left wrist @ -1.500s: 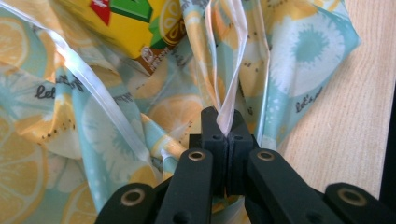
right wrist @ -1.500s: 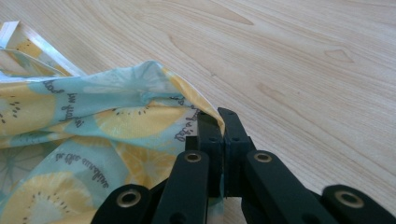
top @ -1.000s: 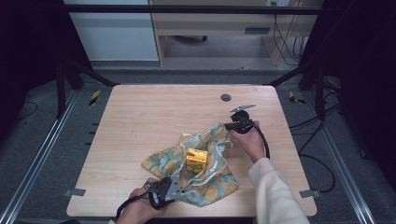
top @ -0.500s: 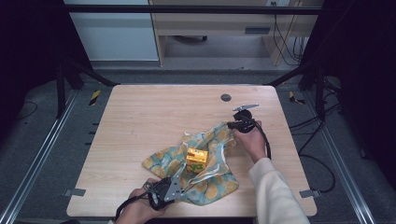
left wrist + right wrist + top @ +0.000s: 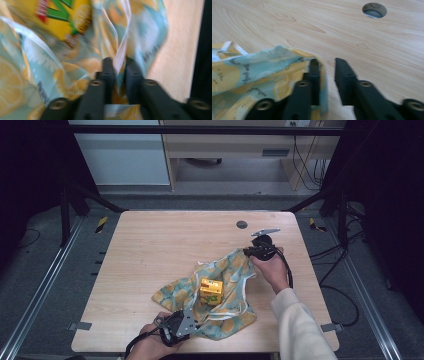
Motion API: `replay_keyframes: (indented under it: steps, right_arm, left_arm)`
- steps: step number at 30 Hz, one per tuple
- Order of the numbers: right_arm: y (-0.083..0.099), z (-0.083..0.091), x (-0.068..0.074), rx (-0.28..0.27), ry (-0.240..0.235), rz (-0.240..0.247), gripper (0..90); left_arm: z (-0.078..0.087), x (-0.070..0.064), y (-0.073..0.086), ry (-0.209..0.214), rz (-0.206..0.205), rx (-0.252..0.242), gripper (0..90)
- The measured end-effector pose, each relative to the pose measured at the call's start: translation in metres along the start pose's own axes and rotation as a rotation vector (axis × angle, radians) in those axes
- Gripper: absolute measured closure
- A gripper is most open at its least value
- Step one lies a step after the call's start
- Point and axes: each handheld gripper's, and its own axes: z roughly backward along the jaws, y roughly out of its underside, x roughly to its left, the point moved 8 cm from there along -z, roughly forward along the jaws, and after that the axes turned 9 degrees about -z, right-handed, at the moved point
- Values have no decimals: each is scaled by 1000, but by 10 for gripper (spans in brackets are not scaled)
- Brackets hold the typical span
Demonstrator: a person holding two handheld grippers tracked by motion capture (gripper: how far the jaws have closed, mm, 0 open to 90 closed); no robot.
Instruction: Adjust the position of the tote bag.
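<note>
Citrus-print cloth (image 5: 227, 295) lies near the table's (image 5: 150, 250) front edge, yellow carton (image 5: 211, 290) on it, lettering unreadable. My left gripper (image 5: 117, 66) pinches cloth; right gripper (image 5: 327, 63) gapes, cloth draped over one jaw.

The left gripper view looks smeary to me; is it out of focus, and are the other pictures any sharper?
Left gripper view: the cloth and yellow carton are smeared and soft, though the left hand-held gripper reads clearer. Right gripper view: slightly soft, with table grain still legible. High view: evenly lit and sharpest, with dark surroundings.
</note>
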Motion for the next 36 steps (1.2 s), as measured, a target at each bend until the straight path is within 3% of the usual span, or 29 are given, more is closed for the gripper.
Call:
replay_keyframes:
  steps: [4, 7, 12, 16, 20, 22, 25, 28, 32, 36]
  right_arm:
    - [-2, 21, 7, -27, 20, 46, 490]
    - [-1, 37, 12, -49, 23, 70, 360]
    - [4, 63, 23, -94, -2, 74, 284]
    - [10, 76, 32, -103, -31, 89, 253]
    - [19, 88, 42, -110, -59, 116, 217]
    - [22, 92, 46, -109, -67, 135, 205]
    - [25, 95, 49, -108, -69, 148, 188]
    - [32, 95, 47, -110, -61, 131, 172]
    - [55, 88, 51, -71, -70, 114, 157]
    - [77, 77, 51, -26, -71, 97, 185]
  left_arm:
    - [9, 6, -10, -44, 58, -67, 536]
    - [14, 10, -16, -61, 61, -98, 459]
    - [29, 19, -27, -106, 87, -158, 367]
    - [37, 29, -30, -121, 112, -177, 339]
    - [43, 47, -30, -163, 136, -167, 325]
    - [42, 60, -27, -191, 140, -134, 320]
    - [35, 79, -24, -221, 180, -115, 308]
    - [23, 94, -18, -231, 201, -72, 284]
    - [8, 97, -8, -243, 242, -65, 281]
    - [-4, 95, 6, -247, 258, -26, 288]
